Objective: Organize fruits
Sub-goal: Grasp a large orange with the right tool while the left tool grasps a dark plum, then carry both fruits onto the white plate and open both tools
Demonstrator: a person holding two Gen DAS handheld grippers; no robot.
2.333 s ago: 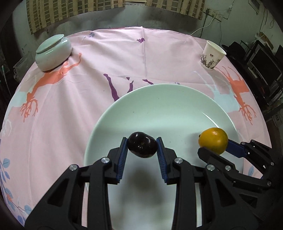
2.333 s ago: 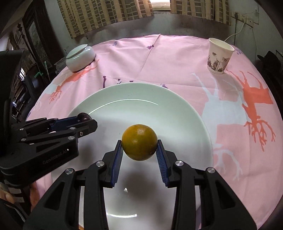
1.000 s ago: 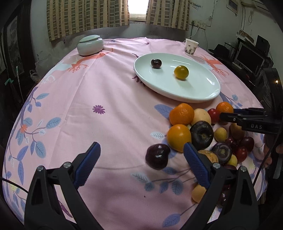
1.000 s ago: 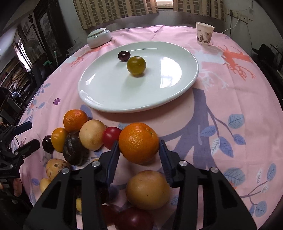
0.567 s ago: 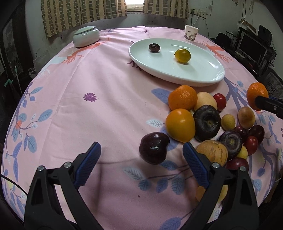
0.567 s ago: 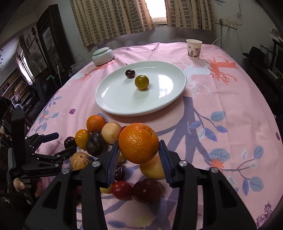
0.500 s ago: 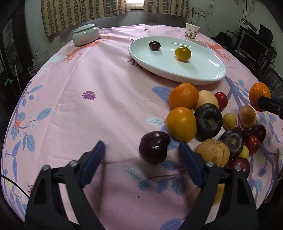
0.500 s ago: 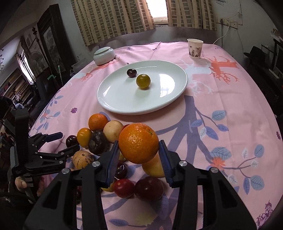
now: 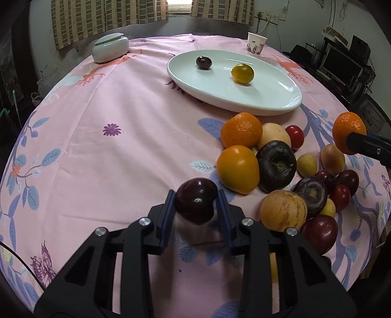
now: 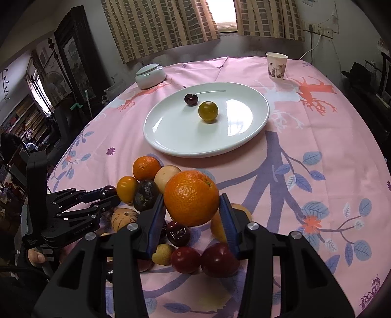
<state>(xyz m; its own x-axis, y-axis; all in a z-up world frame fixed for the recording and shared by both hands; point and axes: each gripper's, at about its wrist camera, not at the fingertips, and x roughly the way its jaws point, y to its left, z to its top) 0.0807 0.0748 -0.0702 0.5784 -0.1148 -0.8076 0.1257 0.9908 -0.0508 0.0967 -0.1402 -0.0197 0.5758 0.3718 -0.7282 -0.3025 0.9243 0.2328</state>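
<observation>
left wrist view: left gripper tilts downward, fingers clamping dark plum (right grips orange).

We see a round table covered by a pink tablecloth printed with blue leaves, purple branches and orange tree shapes. Behind it we note a grey, stained wall and a bright window flanked by checked brown curtains. A socket with a white cable hangs on the wall at the right. At the left we find a dark wooden cabinet, a fan and shelves lit by daylight. At the far right, in the left wrist view, a dark monitor stands on cluttered shelving.
</observation>
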